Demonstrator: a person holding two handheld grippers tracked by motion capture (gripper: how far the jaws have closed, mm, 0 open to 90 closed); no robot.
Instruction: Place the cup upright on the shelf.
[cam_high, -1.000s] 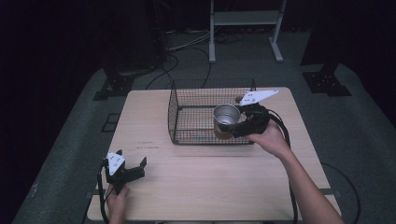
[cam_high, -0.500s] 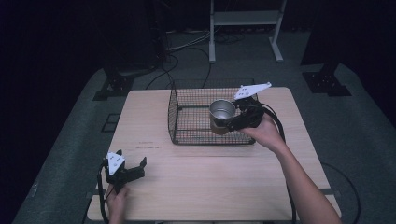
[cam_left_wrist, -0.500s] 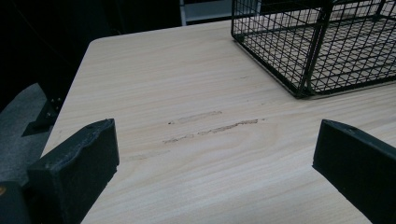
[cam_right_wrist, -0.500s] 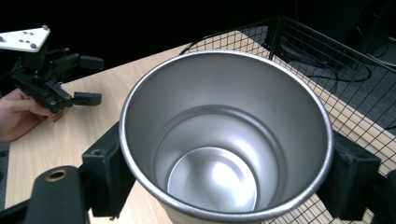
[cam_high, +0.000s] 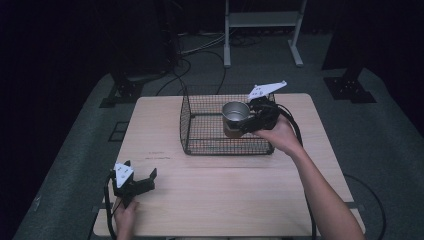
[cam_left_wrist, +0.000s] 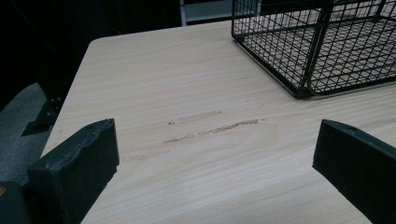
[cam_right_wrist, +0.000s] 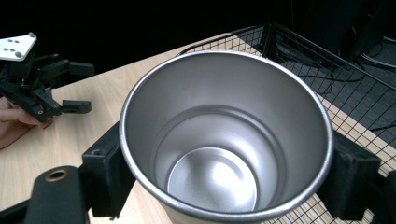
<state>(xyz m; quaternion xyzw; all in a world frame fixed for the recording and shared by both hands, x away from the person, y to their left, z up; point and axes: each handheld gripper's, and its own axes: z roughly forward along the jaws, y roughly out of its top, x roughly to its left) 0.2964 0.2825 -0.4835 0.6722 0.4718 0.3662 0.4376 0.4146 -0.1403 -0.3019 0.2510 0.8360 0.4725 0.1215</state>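
Note:
A shiny metal cup (cam_high: 235, 116) hangs upright over the right part of the black wire basket (cam_high: 200, 131), with my right gripper (cam_high: 246, 122) shut on its sides. Through the right gripper view the empty cup (cam_right_wrist: 224, 135) sits between the two black jaws, above the basket's mesh (cam_right_wrist: 355, 88). My left gripper (cam_high: 141, 176) rests open near the table's front left corner, held by a hand. In the left gripper view its jaws stand wide apart over bare wood, and the basket's corner (cam_left_wrist: 308, 51) lies ahead to the right.
The light wooden table (cam_high: 225, 200) has bare wood in front of the basket. Scuff marks (cam_left_wrist: 210, 127) streak the wood ahead of the left gripper. Cables and a metal stand (cam_high: 262, 30) lie on the dark floor beyond the table.
My right gripper has carried the cup slightly left and up over the basket. The left gripper has stayed where it was.

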